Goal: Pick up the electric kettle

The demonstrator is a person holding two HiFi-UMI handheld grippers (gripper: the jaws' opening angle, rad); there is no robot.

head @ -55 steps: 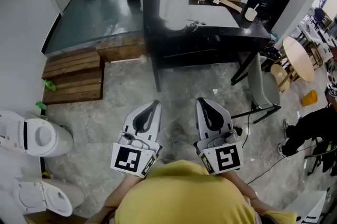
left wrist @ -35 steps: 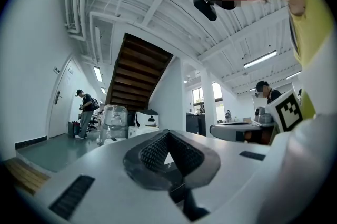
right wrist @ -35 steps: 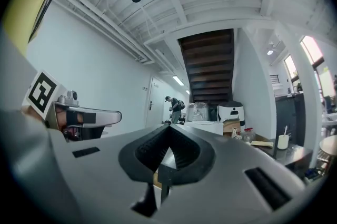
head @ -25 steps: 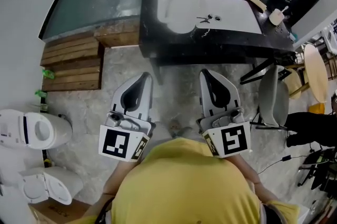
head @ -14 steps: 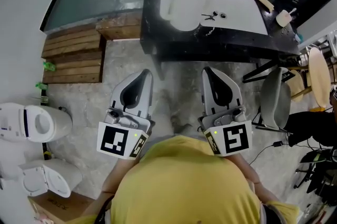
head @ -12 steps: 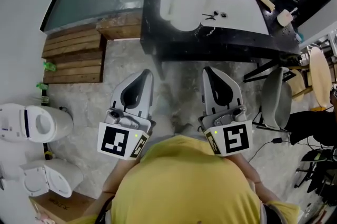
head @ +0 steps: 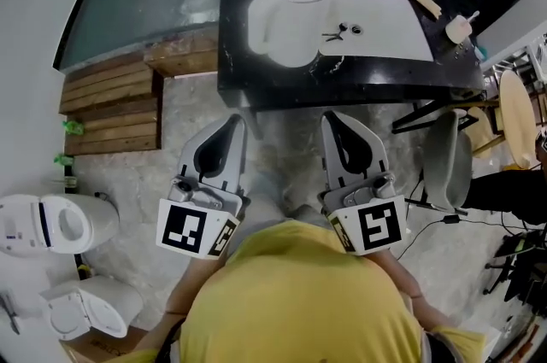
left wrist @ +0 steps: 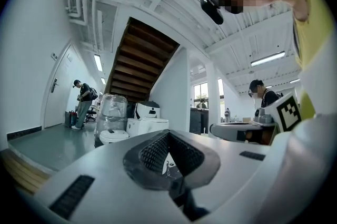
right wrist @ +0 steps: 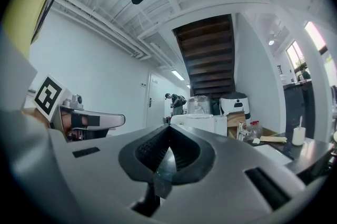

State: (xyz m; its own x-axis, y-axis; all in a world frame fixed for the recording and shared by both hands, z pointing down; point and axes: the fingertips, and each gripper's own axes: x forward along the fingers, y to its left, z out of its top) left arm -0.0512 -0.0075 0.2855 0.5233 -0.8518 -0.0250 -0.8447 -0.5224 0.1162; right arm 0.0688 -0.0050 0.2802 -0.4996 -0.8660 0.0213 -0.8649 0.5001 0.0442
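The white electric kettle [head: 291,11] stands on the left part of a black table [head: 256,90] in the head view, handle to its left. My left gripper [head: 237,121] and right gripper [head: 330,117] hang side by side over the stone floor, just short of the table's near edge, pointing toward it. Both are shut with nothing between the jaws. In the left gripper view the left gripper [left wrist: 168,134] has its jaws met at the tip. The right gripper [right wrist: 169,125] looks the same in the right gripper view. Neither touches the kettle.
A white sheet [head: 385,32], a small dark metal item [head: 333,34] and a wooden utensil [head: 458,26] lie on the table. A grey chair [head: 444,161] stands to the right, wooden steps [head: 111,109] and white toilets [head: 51,225] to the left. A person [left wrist: 82,104] stands far off.
Both grippers have come closer to the black table, and the kettle now lies nearer in the head view. The jaws stayed shut.
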